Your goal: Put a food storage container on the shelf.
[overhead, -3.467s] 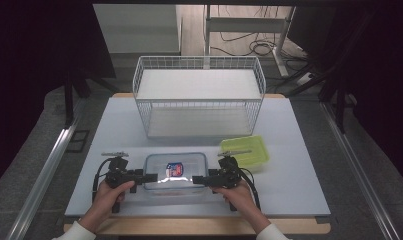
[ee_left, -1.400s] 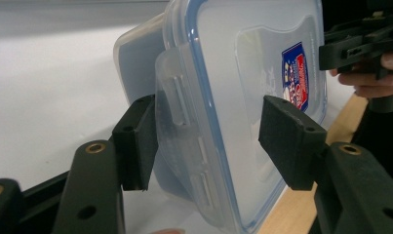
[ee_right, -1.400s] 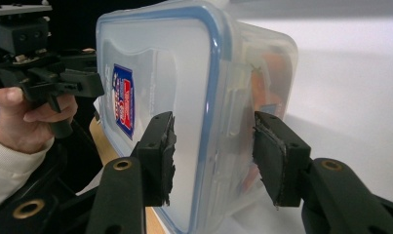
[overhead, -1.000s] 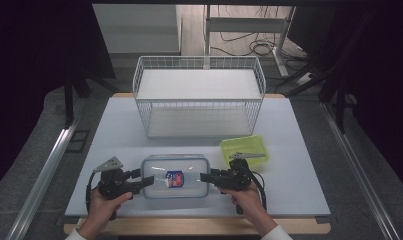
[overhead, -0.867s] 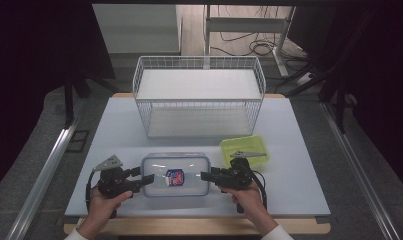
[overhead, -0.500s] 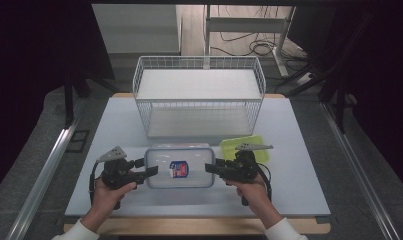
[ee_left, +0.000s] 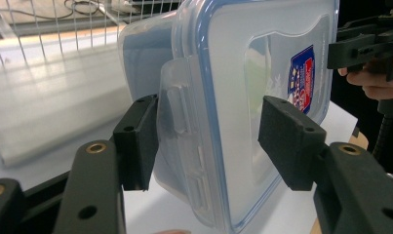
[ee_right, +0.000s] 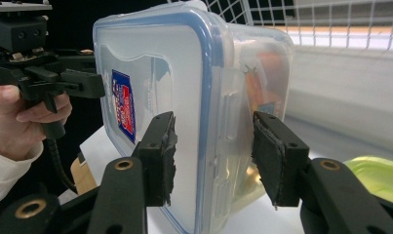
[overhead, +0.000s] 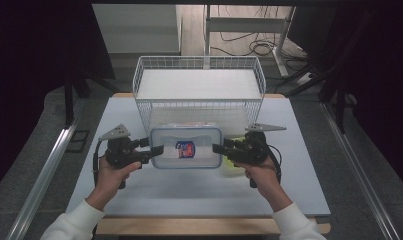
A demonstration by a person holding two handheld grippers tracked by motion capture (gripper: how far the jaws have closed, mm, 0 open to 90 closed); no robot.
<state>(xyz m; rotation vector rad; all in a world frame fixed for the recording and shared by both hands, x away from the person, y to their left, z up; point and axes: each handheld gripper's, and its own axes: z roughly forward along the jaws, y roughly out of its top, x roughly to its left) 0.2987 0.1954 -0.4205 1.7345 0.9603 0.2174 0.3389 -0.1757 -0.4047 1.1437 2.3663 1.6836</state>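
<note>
High view: both grippers, left (overhead: 156, 149) & right (overhead: 219, 148), clamp container (overhead: 187, 146) ends, just before basket (overhead: 199, 89).

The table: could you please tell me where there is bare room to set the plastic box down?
The table is bare along the near edge, below the plastic box. The wire basket crowds the far side, and a green lid lies by the right tongs.

The clear plastic container (overhead: 186, 147) is a rounded rectangle with a blue-rimmed lid clipped shut by side latches and a small red-and-blue label at the lid's middle. It is held level above the near part of the table, lid up, just in front of the wire basket. Something orange shows dimly through its wall in the right gripper view
</note>
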